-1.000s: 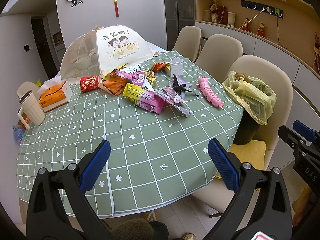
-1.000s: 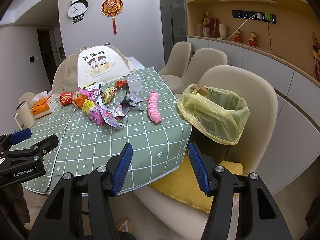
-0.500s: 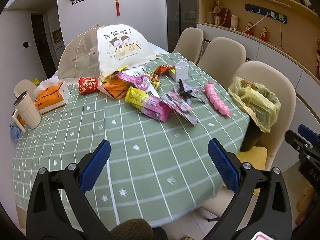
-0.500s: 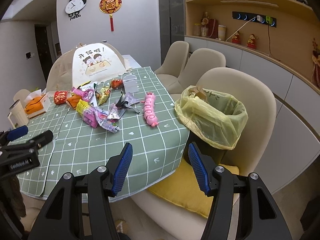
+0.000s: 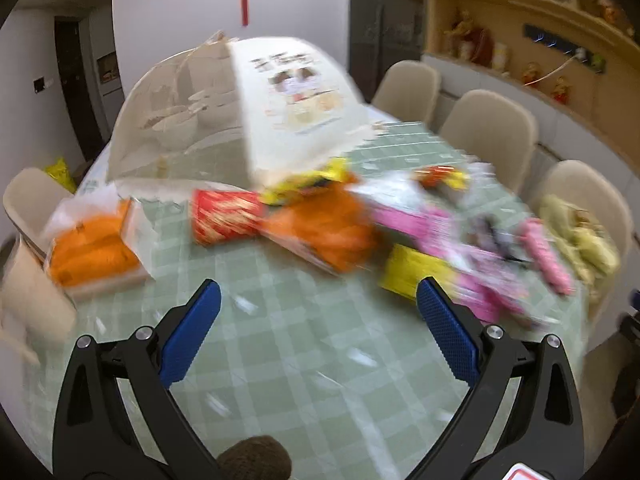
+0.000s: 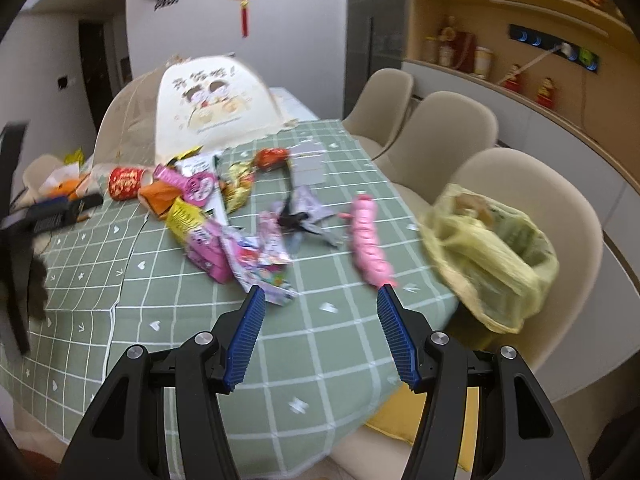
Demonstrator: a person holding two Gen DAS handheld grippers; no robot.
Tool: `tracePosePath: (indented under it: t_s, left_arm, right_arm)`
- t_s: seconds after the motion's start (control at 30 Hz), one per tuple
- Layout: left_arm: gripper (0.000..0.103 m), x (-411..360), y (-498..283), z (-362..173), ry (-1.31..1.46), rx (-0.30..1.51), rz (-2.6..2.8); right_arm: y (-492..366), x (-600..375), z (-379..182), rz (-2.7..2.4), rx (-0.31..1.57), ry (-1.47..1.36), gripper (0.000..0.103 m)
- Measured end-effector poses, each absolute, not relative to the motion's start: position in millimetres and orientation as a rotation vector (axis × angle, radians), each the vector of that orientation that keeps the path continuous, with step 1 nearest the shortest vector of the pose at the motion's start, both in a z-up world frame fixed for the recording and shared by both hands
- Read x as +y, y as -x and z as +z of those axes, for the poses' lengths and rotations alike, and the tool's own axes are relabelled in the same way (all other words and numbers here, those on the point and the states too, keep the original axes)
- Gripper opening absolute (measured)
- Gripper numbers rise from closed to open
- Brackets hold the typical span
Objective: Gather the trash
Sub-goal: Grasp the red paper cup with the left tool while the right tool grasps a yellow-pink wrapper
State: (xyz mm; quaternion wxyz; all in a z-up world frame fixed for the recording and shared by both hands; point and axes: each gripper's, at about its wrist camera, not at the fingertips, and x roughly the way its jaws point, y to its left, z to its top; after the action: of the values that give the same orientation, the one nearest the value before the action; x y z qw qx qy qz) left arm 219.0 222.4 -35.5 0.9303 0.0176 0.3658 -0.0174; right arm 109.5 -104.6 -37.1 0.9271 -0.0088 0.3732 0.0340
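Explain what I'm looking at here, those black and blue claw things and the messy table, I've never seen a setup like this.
Those claws are two hand-held grabbing tools; a person carries one in each hand, and each has a camera looking along its blue fingers. One picture comes from the left tool, the other from the right tool. Both are open and hold nothing. Ahead is a table with a green checked tablecloth strewn with snack wrappers, a pink toy-like piece and a red can. A mesh food cover stands behind. A bin with a yellow bag waits on a chair beside the table.
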Motion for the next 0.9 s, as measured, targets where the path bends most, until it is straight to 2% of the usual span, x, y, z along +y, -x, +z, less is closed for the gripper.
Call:
tracePosePath:
  t_s: [0.13, 0.23, 0.3, 0.43, 0.67, 0.9]
  left_arm:
    - [0.094, 291, -285, -49, 0.130, 0.857, -0.016]
    - [0.093, 322, -314, -56, 0.216, 0.858, -0.040]
    - [0.088, 330, -331, -62, 0.218, 0.875, -0.083]
    - [0.081, 330, -365, -79, 0.123, 0.926, -0.136]
    - [0.066, 341, -386, -95, 0.271, 0.975, -0.205]
    - [0.064, 317, -375, -83, 0.324, 0.965, -0.405]
  right_arm:
    - [-129, -80, -50, 0.049, 0.821, 0.006, 0.055]
    - [-140, -63, -62, 0.036, 0.877, -0.007, 0.055]
    - [-145, -55, -69, 0.029, 0.903, 0.002, 0.055]
    - [-149, -42, -78, 0.018, 0.942, 0.029, 0.055]
    - [-162, -33, -77, 0.029, 0.960, 0.038, 0.055]
    - [-196, -15, -76, 0.081, 0.966, 0.061, 0.055]
